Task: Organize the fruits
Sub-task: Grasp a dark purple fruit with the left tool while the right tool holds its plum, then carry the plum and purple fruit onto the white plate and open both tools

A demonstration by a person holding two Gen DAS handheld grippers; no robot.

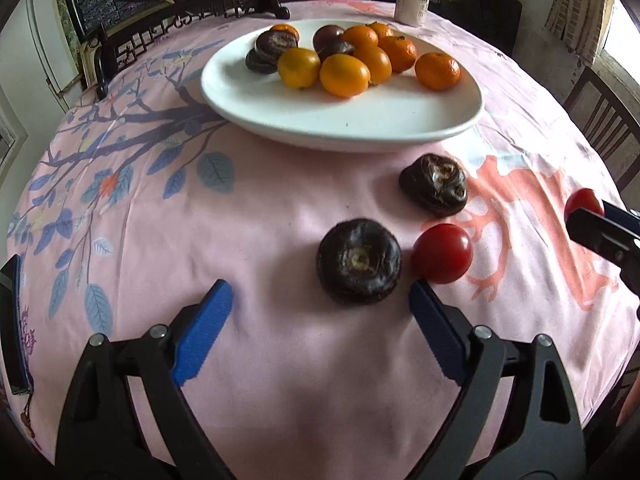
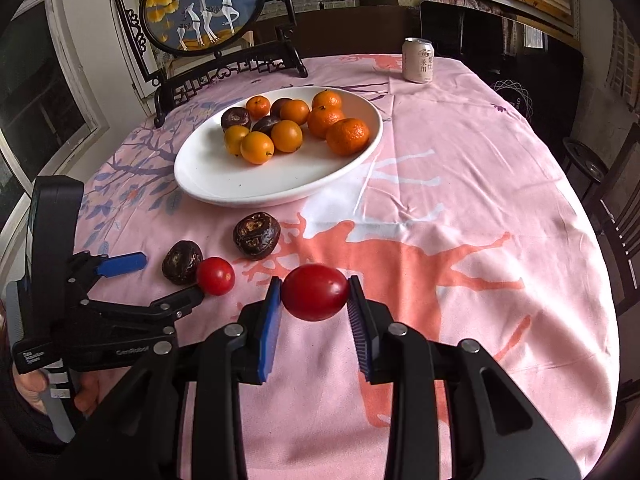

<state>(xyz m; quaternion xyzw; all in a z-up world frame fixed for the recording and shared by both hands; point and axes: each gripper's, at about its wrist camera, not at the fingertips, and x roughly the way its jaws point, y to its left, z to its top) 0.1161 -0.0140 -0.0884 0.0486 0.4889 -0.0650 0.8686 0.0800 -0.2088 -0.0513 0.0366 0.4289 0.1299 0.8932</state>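
A white plate [image 1: 340, 120] holds several oranges [image 1: 344, 75] and dark wrinkled fruits [image 1: 276, 42]; it also shows in the right wrist view [image 2: 224, 176]. My left gripper [image 1: 320, 296] is open, just short of a dark fruit [image 1: 359, 260], with a red tomato [image 1: 442, 253] by its right fingertip. A second dark fruit [image 1: 435, 189] lies further on. My right gripper [image 2: 314, 294] is shut on another red tomato [image 2: 315, 292]. The left gripper [image 2: 154, 276] shows in the right wrist view beside the dark fruit [image 2: 182, 261] and tomato [image 2: 215, 276].
A pink patterned tablecloth [image 2: 460, 200] covers the round table. A drink can [image 2: 418, 60] stands at the far side. A framed deer picture [image 2: 204, 4] on a dark stand sits behind the plate. Wooden chairs [image 1: 604, 120] stand at the right.
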